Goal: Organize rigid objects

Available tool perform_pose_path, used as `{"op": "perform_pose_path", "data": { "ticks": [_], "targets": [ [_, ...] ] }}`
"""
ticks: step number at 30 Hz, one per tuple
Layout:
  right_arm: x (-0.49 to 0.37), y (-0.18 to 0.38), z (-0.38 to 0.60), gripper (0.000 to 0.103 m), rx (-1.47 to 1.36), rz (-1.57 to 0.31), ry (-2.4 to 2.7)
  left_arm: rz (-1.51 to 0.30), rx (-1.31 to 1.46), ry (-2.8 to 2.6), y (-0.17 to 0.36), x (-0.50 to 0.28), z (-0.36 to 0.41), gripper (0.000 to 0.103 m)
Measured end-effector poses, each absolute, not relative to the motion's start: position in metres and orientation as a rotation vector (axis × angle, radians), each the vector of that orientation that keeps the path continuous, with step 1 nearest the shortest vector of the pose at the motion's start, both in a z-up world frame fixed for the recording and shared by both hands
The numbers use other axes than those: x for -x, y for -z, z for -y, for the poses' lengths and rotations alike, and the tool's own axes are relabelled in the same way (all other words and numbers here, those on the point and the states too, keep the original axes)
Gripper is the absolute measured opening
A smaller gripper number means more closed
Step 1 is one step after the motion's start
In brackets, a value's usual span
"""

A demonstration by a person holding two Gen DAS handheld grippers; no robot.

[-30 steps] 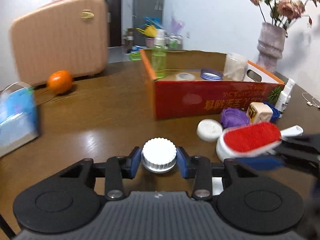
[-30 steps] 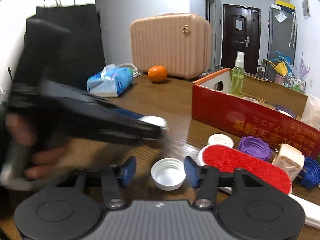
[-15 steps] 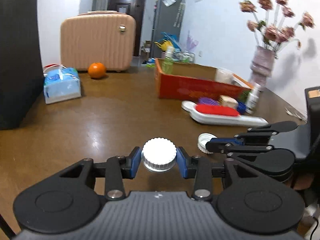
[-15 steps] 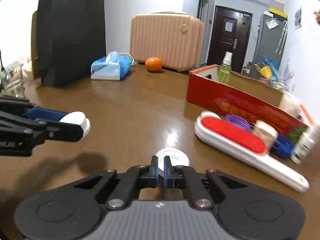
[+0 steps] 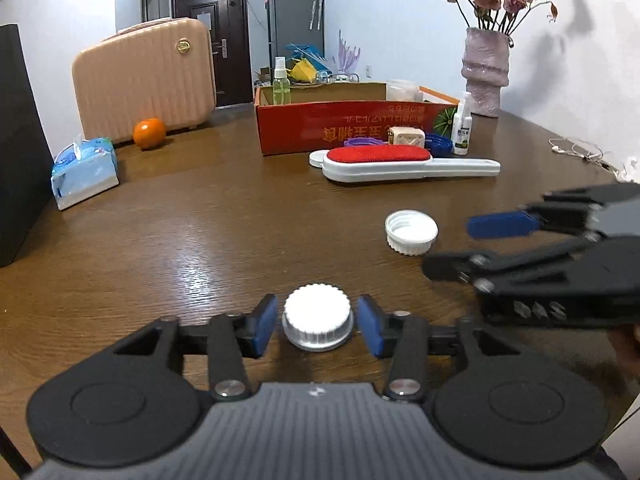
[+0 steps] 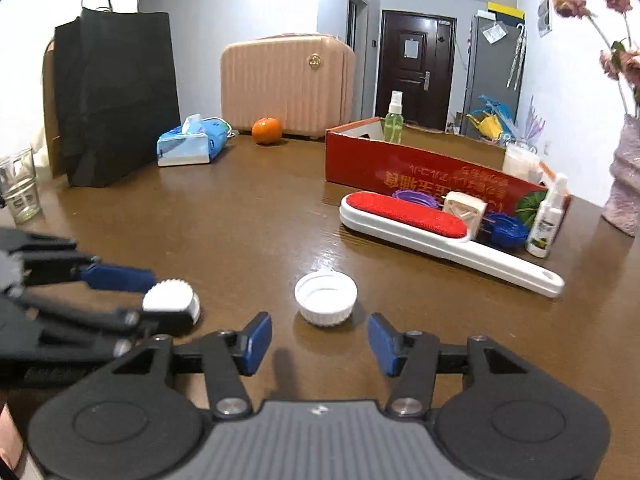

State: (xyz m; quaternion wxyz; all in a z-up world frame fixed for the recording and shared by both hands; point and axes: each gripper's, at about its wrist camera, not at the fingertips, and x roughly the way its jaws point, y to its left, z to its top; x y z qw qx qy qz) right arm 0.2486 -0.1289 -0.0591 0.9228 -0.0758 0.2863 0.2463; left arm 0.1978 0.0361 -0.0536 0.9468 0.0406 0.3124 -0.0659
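Brown glossy wooden desk (image 5: 168, 240), red cardboard box (image 5: 340, 128) at far side. Ribbed white plastic screw cap (image 5: 318, 318), top up, sits on desk btwn left hand-held gripper (image 5: 318, 326) pads; jaws opening, pads clear of it. Second white cap (image 6: 326, 298), hollow side up, just ahead of right hand-held gripper (image 6: 320, 338), jaws opening, nothing btwn. Both prob. light, stiff, a bit slick; pinch across ribbed rim.

A pink suitcase (image 6: 288, 84) stands at the far edge of the brown desk (image 6: 240, 232). An orange (image 6: 267, 130) sits just in front of the suitcase. A blue tissue pack (image 6: 191, 142) lies left of it, a black paper bag (image 6: 116, 96) further left, with a drinking glass (image 6: 18, 190) beyond. A vase of dried flowers (image 5: 486, 72) stands well to the suitcase's right.
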Motion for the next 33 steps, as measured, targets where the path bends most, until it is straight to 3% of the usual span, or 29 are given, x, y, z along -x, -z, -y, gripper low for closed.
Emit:
{"op": "perform_pose_path", "data": {
  "ticks": [3, 4, 5, 6, 15, 19, 23, 28, 33],
  "targets": [
    [-0.271, 0.063, 0.116, 0.053, 0.155, -0.608, -0.506, -0.661, -0.081, 0.128, 0.058, -0.2, -0.038, 0.063],
    [-0.277, 0.063, 0.114, 0.053, 0.154, -0.611, -0.505, -0.668, -0.079, 0.12, 0.059, -0.201, -0.039, 0.06],
    [-0.282, 0.064, 0.111, 0.051, 0.156, -0.617, -0.506, -0.672, -0.076, 0.116, 0.059, -0.203, -0.04, 0.047],
    [-0.287, 0.066, 0.109, 0.043, 0.157, -0.627, -0.507, -0.667, -0.068, 0.118, 0.059, -0.204, -0.041, 0.041],
    [-0.29, 0.042, 0.14, 0.039, 0.092, -0.566, -0.533, -0.582, -0.019, 0.159, 0.028, -0.225, -0.045, 0.04],
    [-0.354, 0.003, 0.164, 0.039, 0.048, -0.524, -0.529, -0.526, 0.02, 0.222, -0.01, -0.306, -0.048, 0.041],
    [-0.478, -0.026, 0.164, 0.039, -0.02, -0.586, -0.505, -0.562, 0.01, 0.231, -0.04, -0.436, -0.045, 0.041],
    [-0.626, -0.006, 0.139, 0.039, -0.065, -0.759, -0.419, -0.722, -0.031, 0.188, -0.019, -0.578, -0.033, 0.041],
    [-0.69, 0.012, 0.118, 0.04, -0.042, -0.833, -0.406, -0.765, -0.029, 0.144, -0.002, -0.626, -0.036, 0.041]
  ]
}}
